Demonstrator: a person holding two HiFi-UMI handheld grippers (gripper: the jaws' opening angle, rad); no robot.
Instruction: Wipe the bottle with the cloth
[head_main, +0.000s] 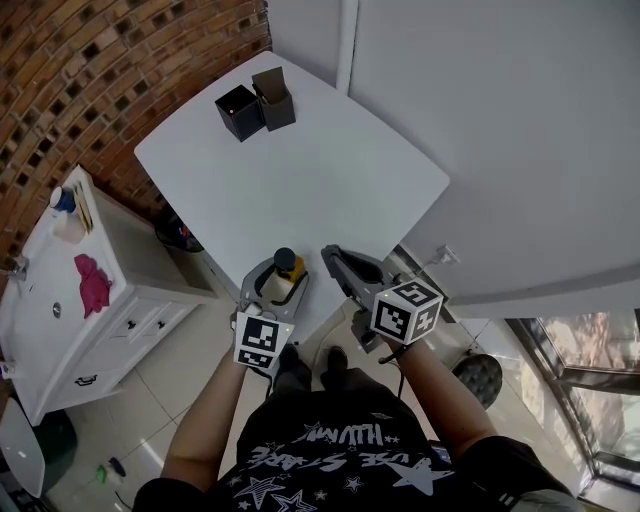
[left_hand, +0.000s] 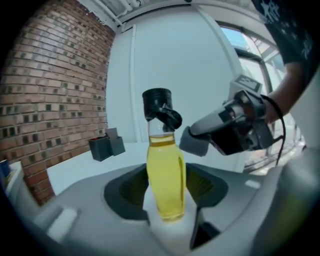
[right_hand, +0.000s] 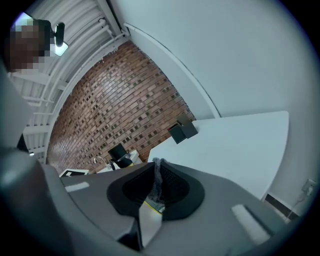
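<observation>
Bottle (left_hand: 166, 175): yellow, black-capped, we see left hand-held gripper (head_main: 282, 274) clamping both its sides
Cloth (right_hand: 156, 182): we see right hand-held gripper (head_main: 332, 255) jaws pinching it

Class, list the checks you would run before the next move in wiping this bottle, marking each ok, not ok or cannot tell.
1. Bottle gripped by left gripper: ok.
2. Black cap on bottle: ok.
3. Cloth pinched in right gripper: ok.
4. Cloth touching bottle: not ok, apart.
5. Enough cloth sticking out to wipe: cannot tell.
6. Black boxes away from the work: ok.
</observation>
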